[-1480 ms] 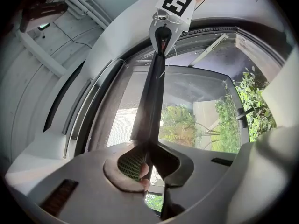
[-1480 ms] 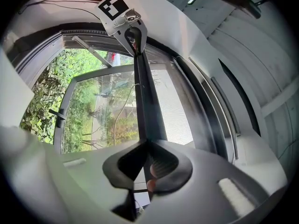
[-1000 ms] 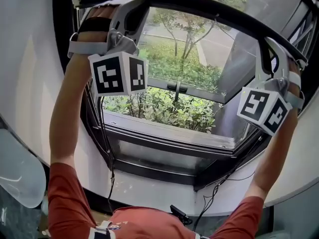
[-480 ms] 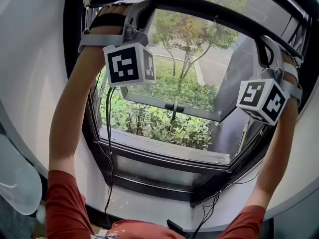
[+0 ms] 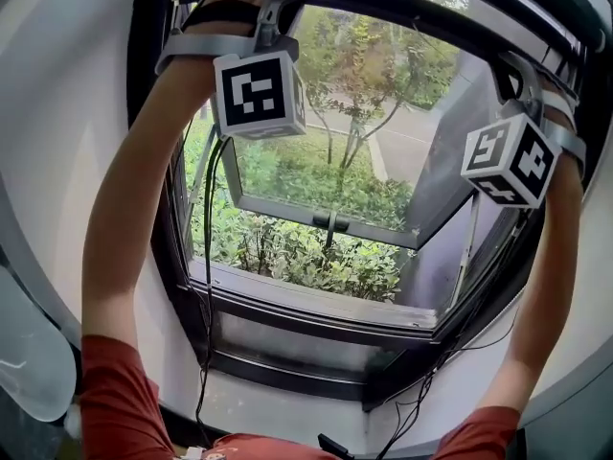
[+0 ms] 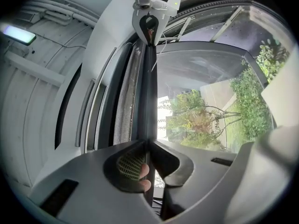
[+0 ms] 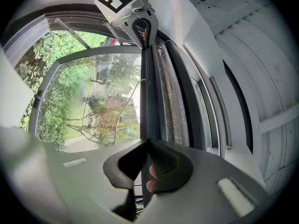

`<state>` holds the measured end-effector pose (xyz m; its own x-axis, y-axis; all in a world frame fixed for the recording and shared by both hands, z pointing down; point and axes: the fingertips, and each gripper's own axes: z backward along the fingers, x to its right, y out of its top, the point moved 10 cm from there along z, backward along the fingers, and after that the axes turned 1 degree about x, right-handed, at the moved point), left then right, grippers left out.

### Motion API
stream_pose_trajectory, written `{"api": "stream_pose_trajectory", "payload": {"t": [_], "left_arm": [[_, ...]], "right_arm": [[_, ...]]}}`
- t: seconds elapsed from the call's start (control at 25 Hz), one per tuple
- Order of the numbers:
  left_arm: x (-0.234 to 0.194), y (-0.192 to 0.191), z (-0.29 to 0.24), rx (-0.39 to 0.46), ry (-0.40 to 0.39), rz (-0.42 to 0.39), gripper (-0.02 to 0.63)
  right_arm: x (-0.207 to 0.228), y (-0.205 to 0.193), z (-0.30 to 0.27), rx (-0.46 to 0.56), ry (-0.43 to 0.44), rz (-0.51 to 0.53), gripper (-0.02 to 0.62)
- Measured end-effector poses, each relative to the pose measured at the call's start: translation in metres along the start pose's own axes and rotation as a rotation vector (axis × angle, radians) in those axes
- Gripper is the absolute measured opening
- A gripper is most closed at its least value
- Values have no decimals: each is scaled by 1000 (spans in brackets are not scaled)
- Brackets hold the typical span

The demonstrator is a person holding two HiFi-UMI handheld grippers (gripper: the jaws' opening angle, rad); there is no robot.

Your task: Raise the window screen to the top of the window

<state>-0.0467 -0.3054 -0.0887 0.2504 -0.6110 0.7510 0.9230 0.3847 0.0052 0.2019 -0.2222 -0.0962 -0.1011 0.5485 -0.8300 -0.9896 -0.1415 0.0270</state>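
White sill w/ thin blk cables across it

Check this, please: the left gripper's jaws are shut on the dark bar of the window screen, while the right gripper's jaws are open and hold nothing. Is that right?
Not quite. The right gripper view shows the right gripper shut on that dark bar too; the left gripper holds it as stated.

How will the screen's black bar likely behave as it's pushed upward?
Probably stiff: the bar runs straight between left gripper and right gripper. Gripped near both ends, it may jam if one side leads. Its mesh looks floppy.
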Motion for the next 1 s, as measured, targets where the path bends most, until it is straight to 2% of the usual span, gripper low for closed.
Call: {"api": "stream_pose_trajectory", "payload": {"t": [0.12,0.44,1.0], "left_arm": [[-12,3,-13,-15,14,-2,40],[-36,4,-35,-44,49,-82,40],[-69,10,-66,-77,62,-92,40]], "right_arm": [[13,1,-12,-19,-9,9,34],[41,3,-31,-56,0,21,35],[82,0,-53,-69,-12,-40,38]]}}
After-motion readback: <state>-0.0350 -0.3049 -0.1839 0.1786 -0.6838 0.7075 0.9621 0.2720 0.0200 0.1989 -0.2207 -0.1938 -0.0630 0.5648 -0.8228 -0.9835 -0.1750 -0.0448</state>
